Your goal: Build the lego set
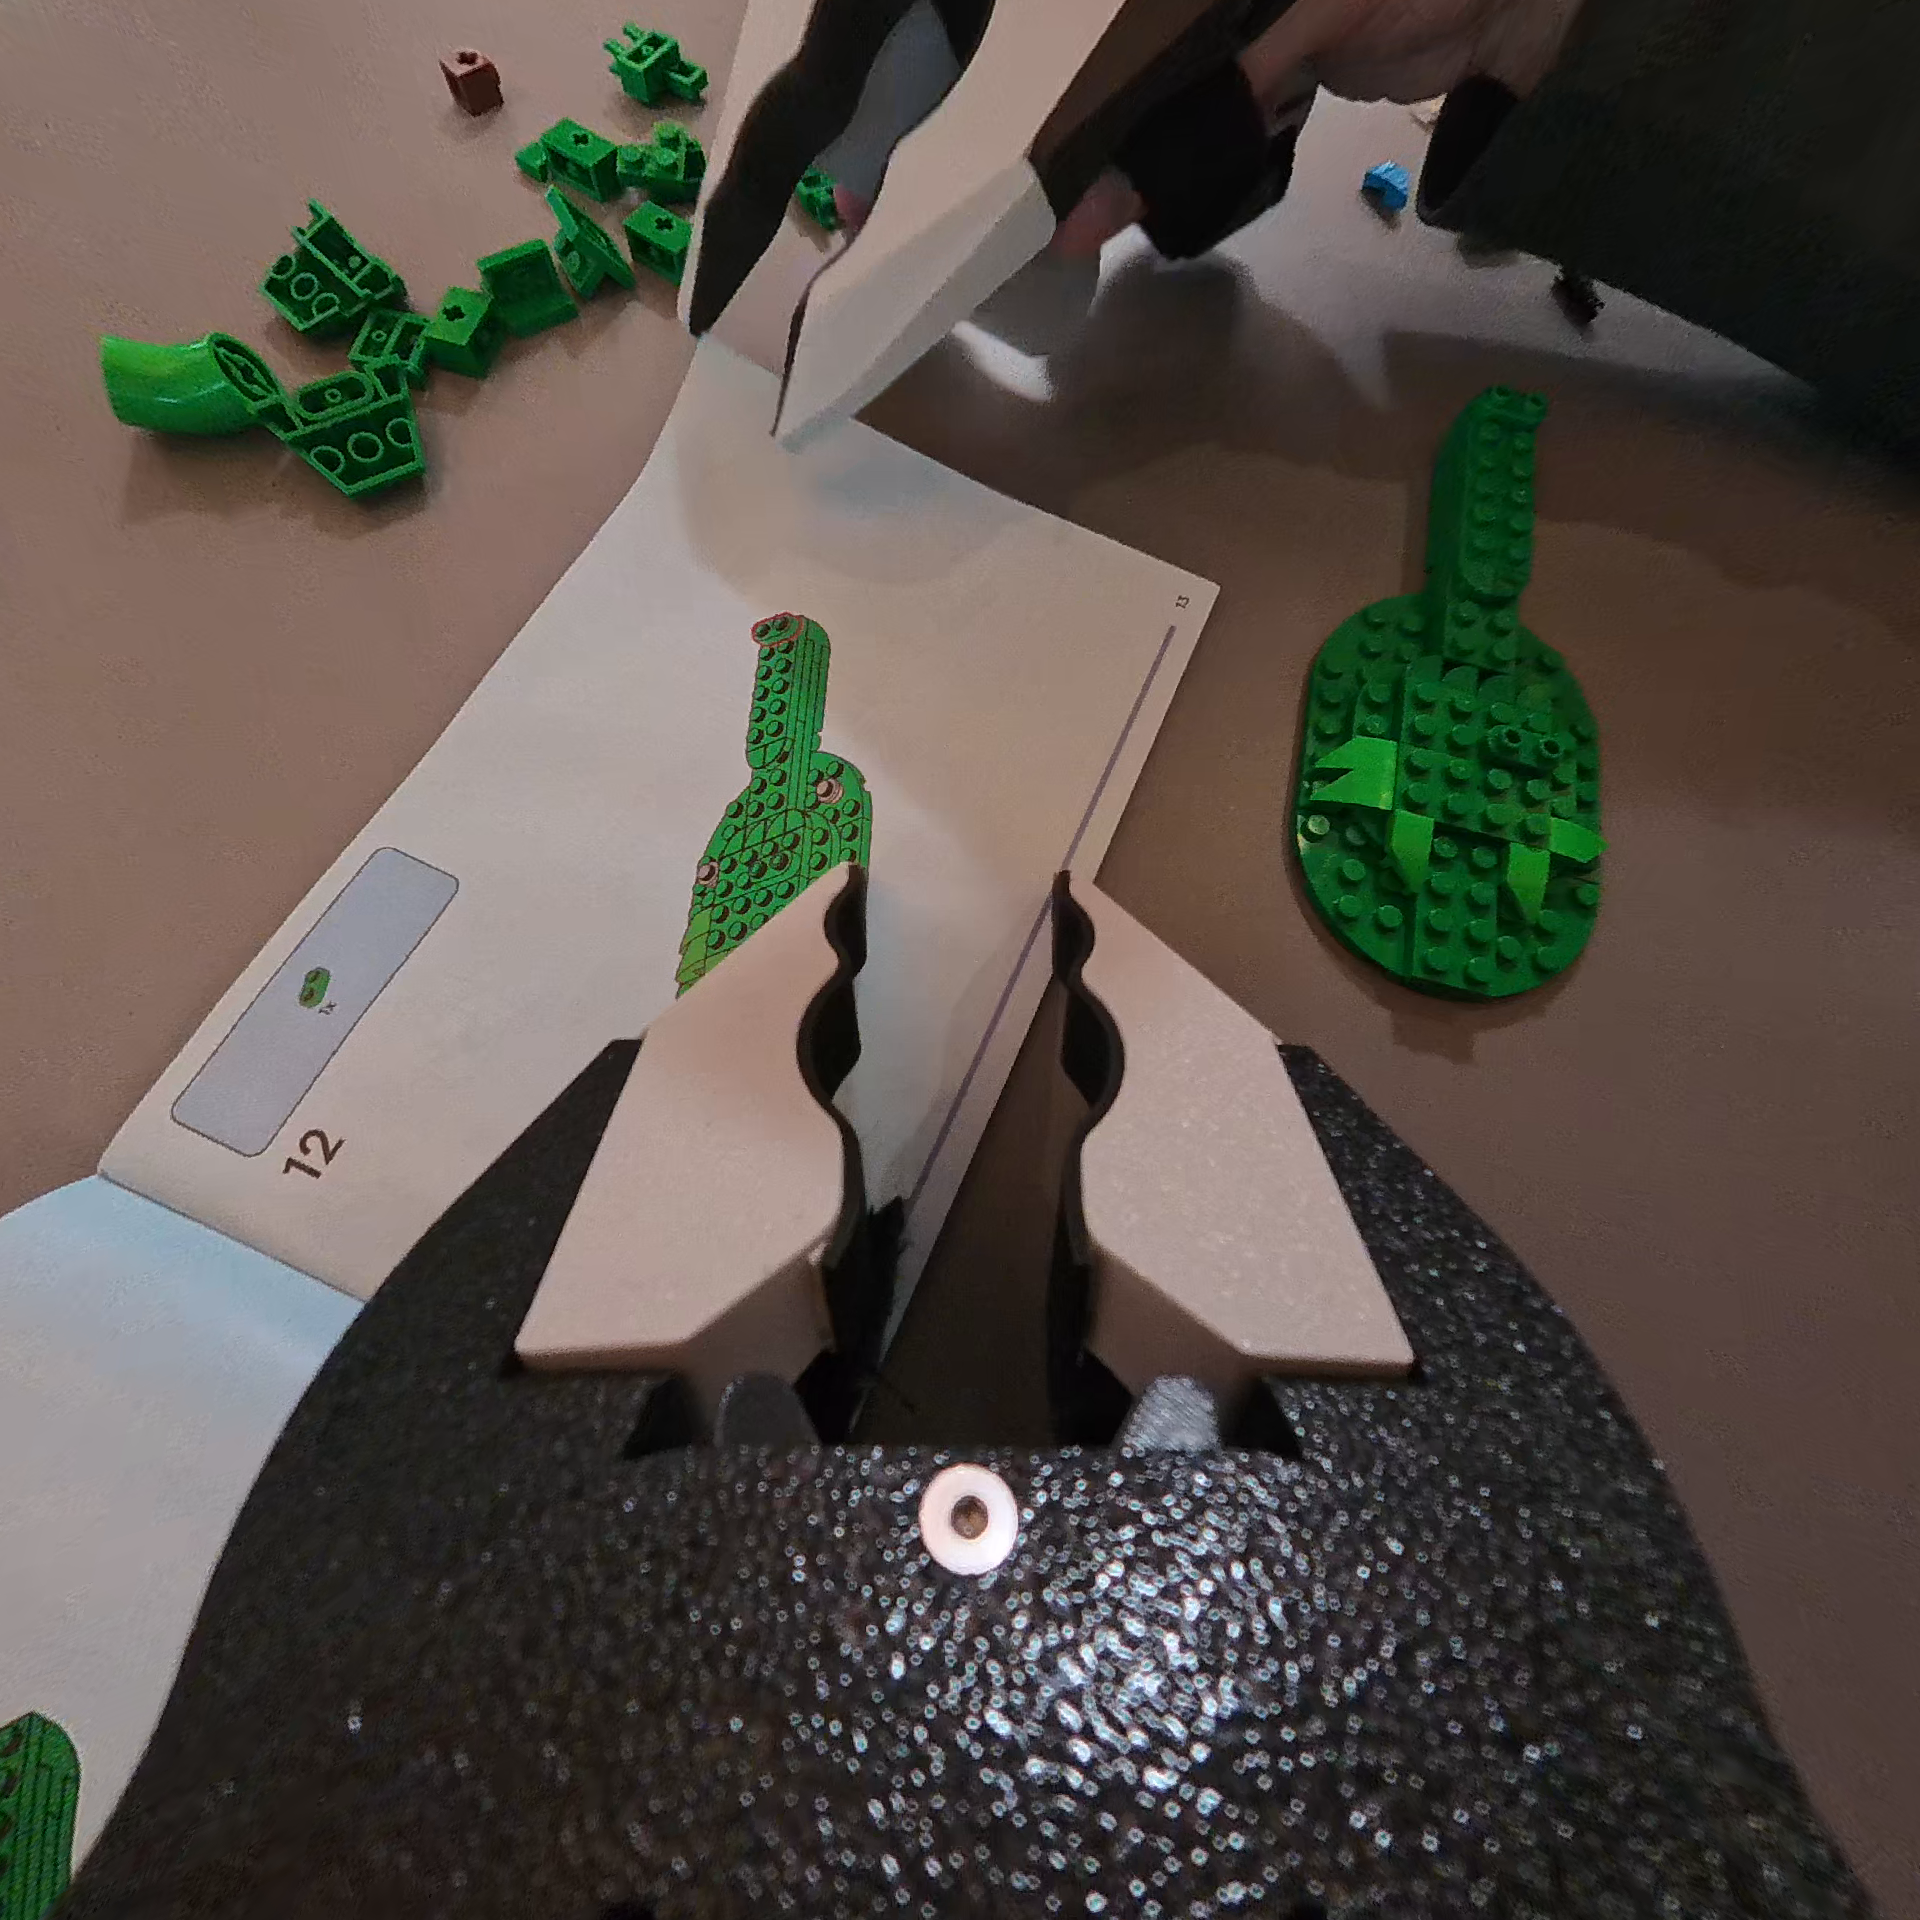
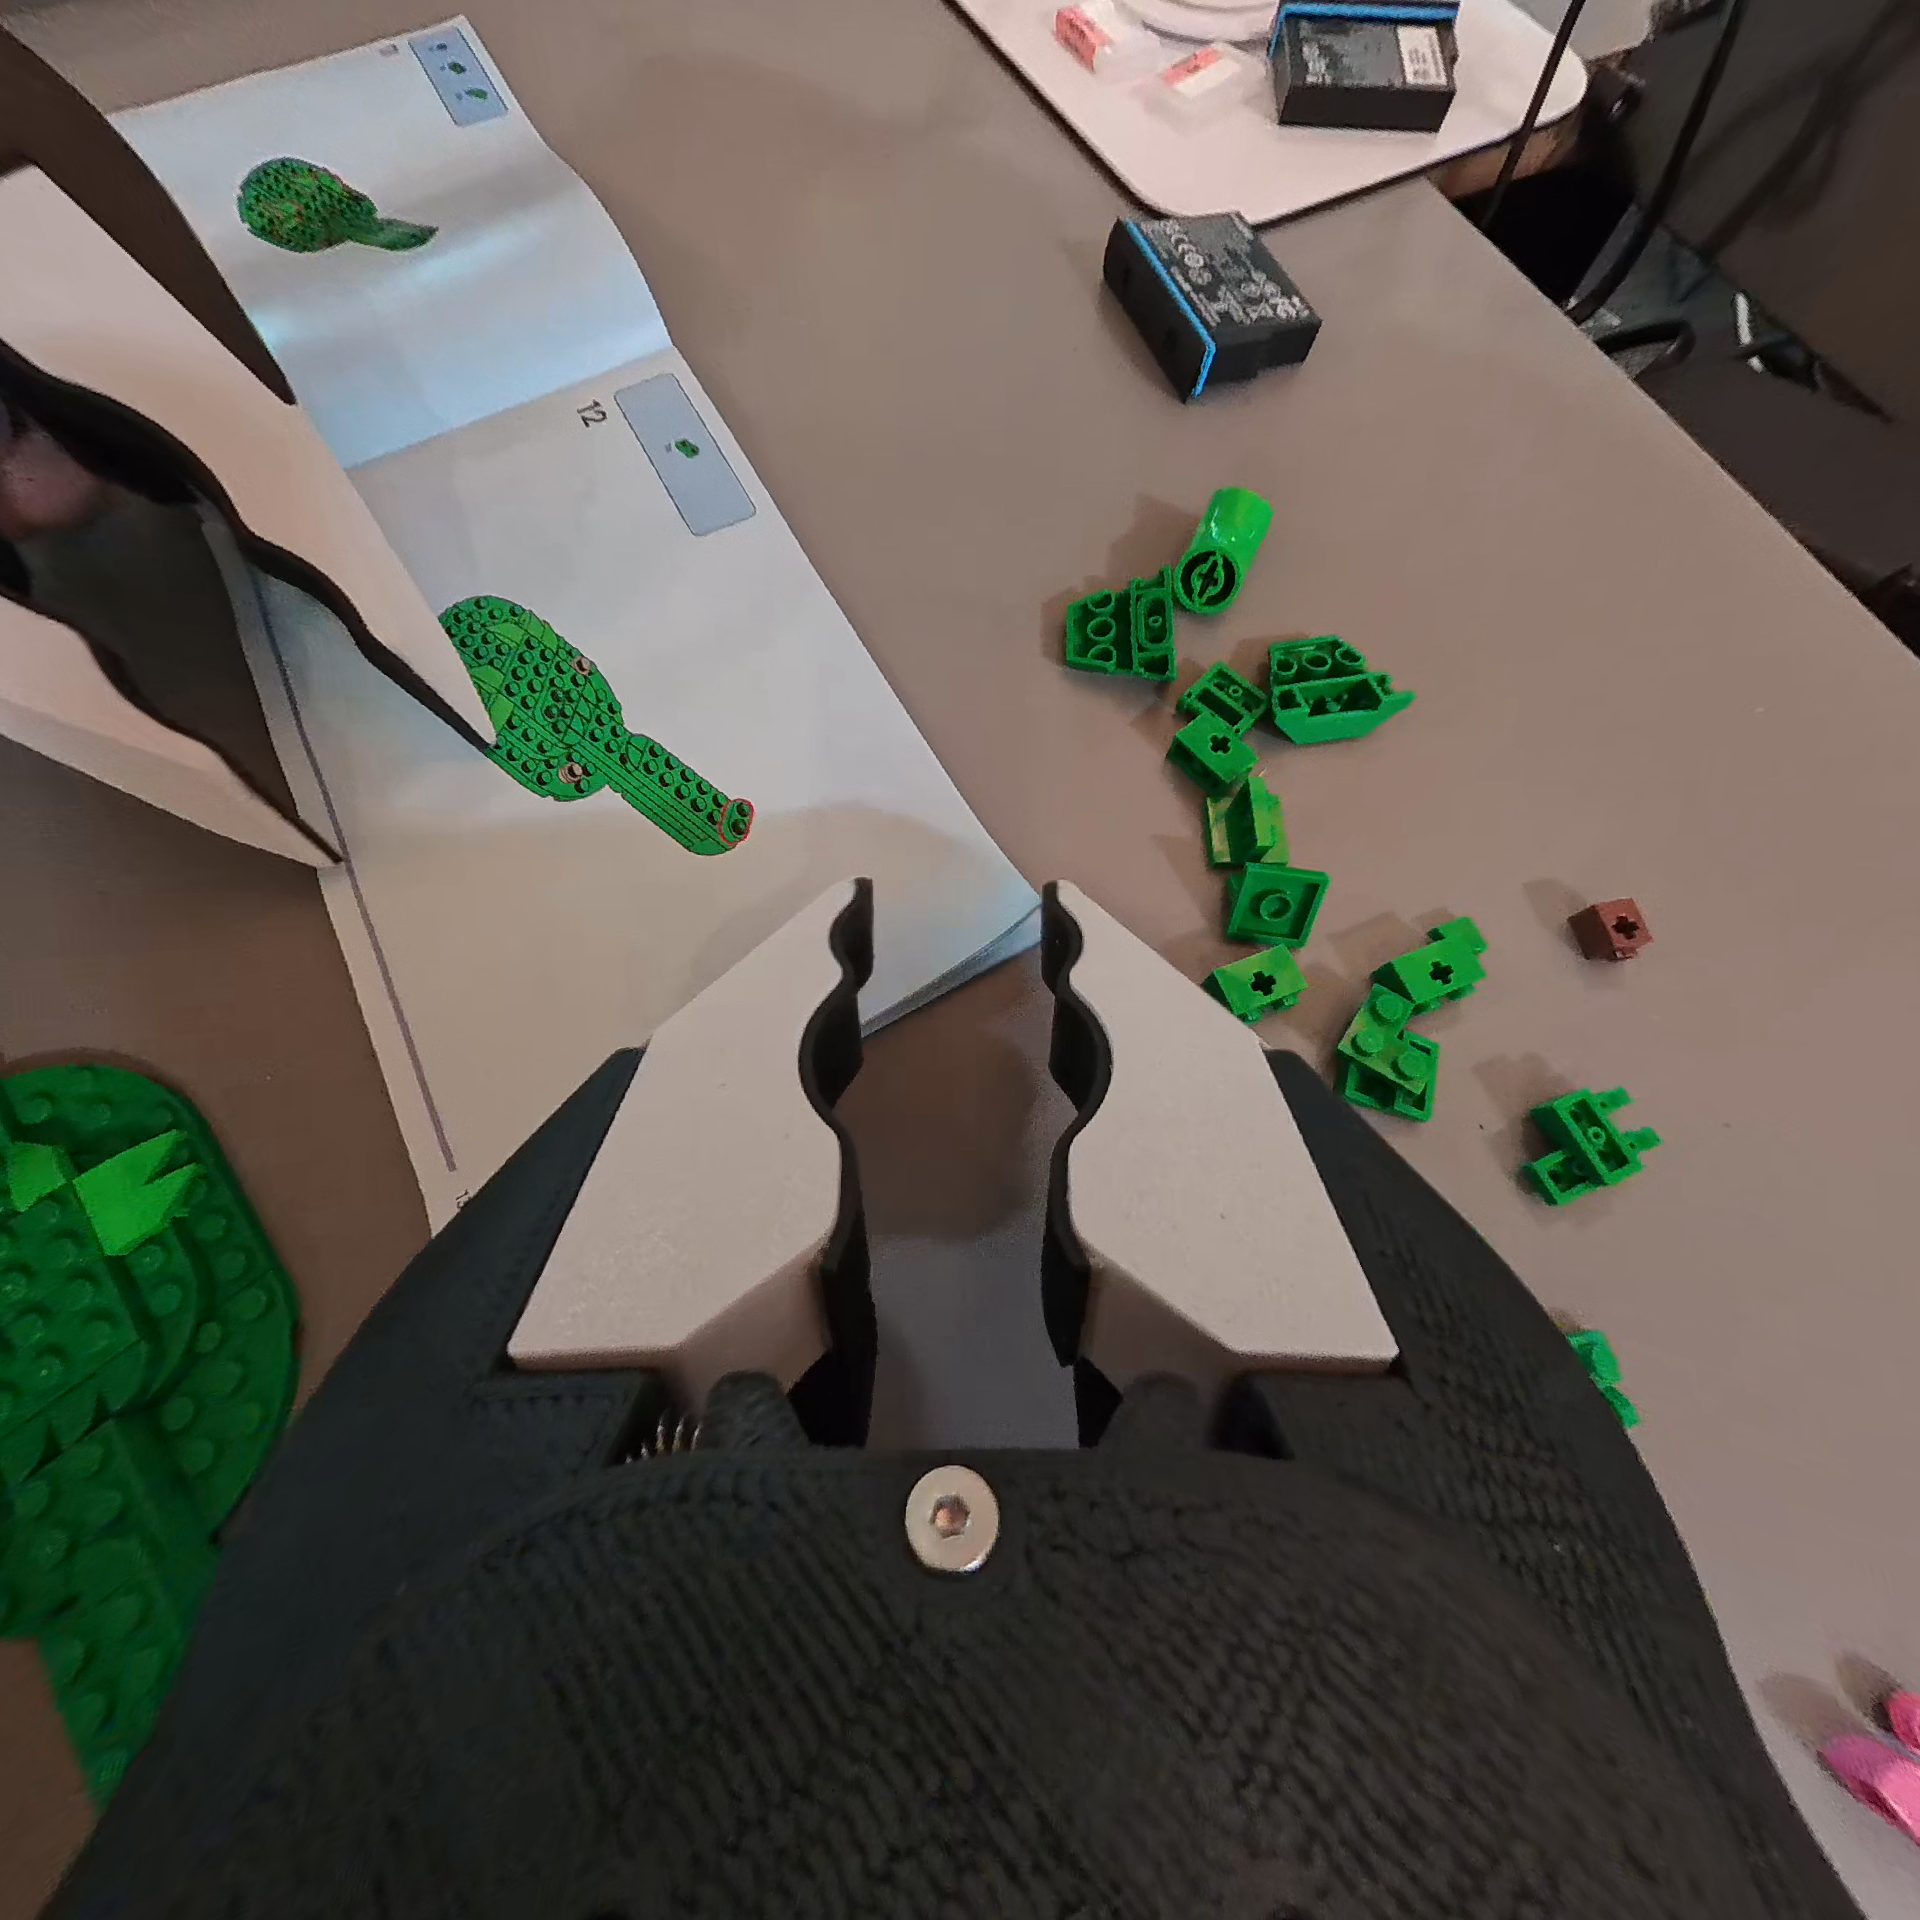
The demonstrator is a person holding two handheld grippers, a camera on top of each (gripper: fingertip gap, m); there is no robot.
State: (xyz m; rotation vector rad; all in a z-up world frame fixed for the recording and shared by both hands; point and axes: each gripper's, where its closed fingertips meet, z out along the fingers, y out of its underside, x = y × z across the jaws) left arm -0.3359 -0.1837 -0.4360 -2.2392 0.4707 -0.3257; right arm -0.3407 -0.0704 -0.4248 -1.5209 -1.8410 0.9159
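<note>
Left wrist view shows one open instruction booklet (image 1: pixel 644 831) under and ahead of the left claw (image 1: pixel 961 894), one flat green lego build (image 1: pixel 1449 769) lying on the grey worktop (image 1: pixel 1351 1195) to that claw's right, and one loose heap of green bricks (image 1: pixel 416 312) far ahead to its left. A single brown brick (image 1: pixel 473 80) sits beyond the heap, and one small blue brick (image 1: pixel 1387 187) lies far ahead on the right.

Right wrist view counts roughly a dozen green bricks ahead and to the right of the right claw (image 2: pixel 956 894), though some overlap and the exact number is hard to tell. Two black battery blocks (image 2: pixel 1210 301) lie farther ahead, one on a white tray (image 2: pixel 1195 166).

Both claws are parted by a moderate gap and hold nothing. The left claw hovers above the booklet page; the right claw hangs over the booklet's near edge and bare worktop.

The green build is cut off at the left edge of the right wrist view. Pink pieces (image 2: pixel 1870 1766) at the lower right are blurred and cropped.
</note>
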